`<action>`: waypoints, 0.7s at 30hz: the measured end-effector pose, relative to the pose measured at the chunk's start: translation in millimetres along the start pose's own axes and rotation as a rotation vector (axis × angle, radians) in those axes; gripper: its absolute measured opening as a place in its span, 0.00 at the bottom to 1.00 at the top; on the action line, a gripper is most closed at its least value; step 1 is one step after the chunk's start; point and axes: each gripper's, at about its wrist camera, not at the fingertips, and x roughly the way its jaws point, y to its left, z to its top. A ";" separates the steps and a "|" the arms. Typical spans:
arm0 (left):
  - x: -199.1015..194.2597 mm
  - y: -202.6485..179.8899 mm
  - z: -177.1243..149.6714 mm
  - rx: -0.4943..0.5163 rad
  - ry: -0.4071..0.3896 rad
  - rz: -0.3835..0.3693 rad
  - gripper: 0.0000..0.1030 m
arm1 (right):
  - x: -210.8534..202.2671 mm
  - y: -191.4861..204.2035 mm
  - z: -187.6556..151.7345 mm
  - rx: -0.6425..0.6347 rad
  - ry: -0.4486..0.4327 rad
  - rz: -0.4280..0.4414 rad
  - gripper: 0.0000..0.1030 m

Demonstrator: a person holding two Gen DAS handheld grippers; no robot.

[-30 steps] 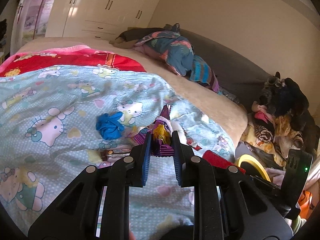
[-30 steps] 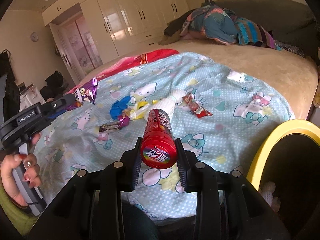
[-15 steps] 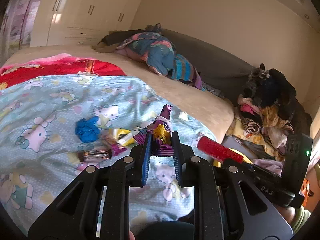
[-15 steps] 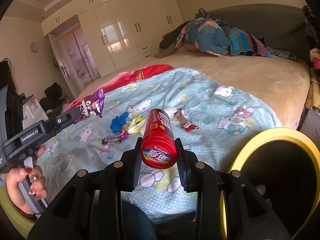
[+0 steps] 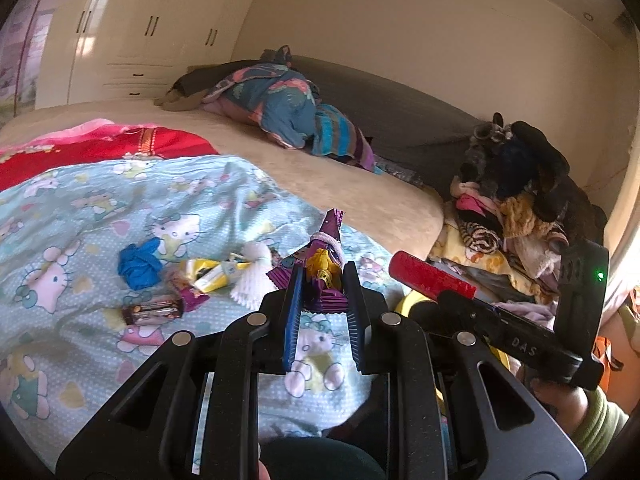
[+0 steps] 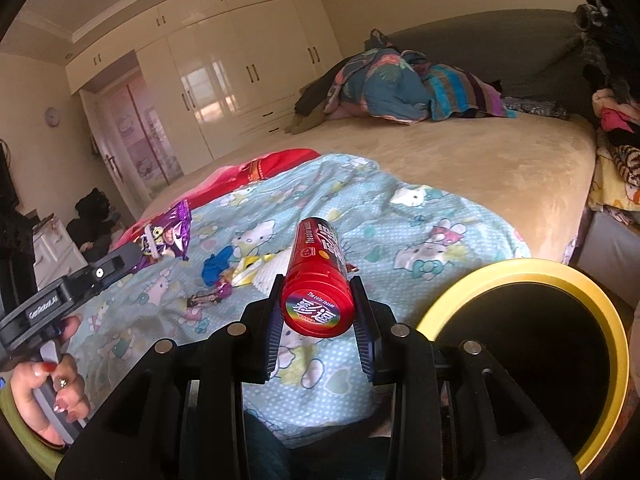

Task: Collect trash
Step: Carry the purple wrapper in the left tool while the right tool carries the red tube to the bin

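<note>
Left gripper (image 5: 323,280): I pinch a purple snack wrapper (image 5: 326,258) at centre frame, above the bed.
Right gripper (image 6: 316,304): I clamp a red tube (image 6: 318,280) end-on at centre frame, just left of the bin.
Bin: yellow rim (image 6: 560,276), dark inside, lower right of the right view.
Bed surface: a pale blue cartoon-cat blanket (image 6: 400,216) over a tan sheet (image 6: 480,160); a red cover (image 5: 100,148) at left.
Remaining trash: a blue crumpled scrap (image 5: 138,266), yellow wrapper (image 5: 208,276), white paper (image 5: 252,276) and dark candy wrapper (image 5: 152,312) lie close together, left of centre.
Room: cream wardrobe (image 6: 224,80) upper left; heaped bedding (image 5: 288,116) upper centre; clothes pile (image 5: 512,208) at right.
</note>
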 end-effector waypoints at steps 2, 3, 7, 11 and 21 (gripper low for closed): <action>0.6 -4.5 -0.9 0.007 0.004 -0.009 0.15 | -2.1 -4.1 0.1 0.008 -0.004 -0.008 0.29; 1.1 -6.5 -1.2 0.010 0.006 -0.013 0.15 | -3.1 -6.3 0.2 0.013 -0.006 -0.012 0.29; 3.4 -15.2 -2.0 0.023 0.011 -0.027 0.15 | -7.5 -16.1 -0.3 0.032 -0.012 -0.036 0.29; 6.4 -21.1 -3.6 0.034 0.017 -0.044 0.15 | -12.0 -27.1 -0.2 0.050 -0.019 -0.058 0.29; 12.3 -37.8 -9.5 0.071 0.039 -0.076 0.15 | -22.4 -57.5 -1.4 0.106 -0.031 -0.115 0.29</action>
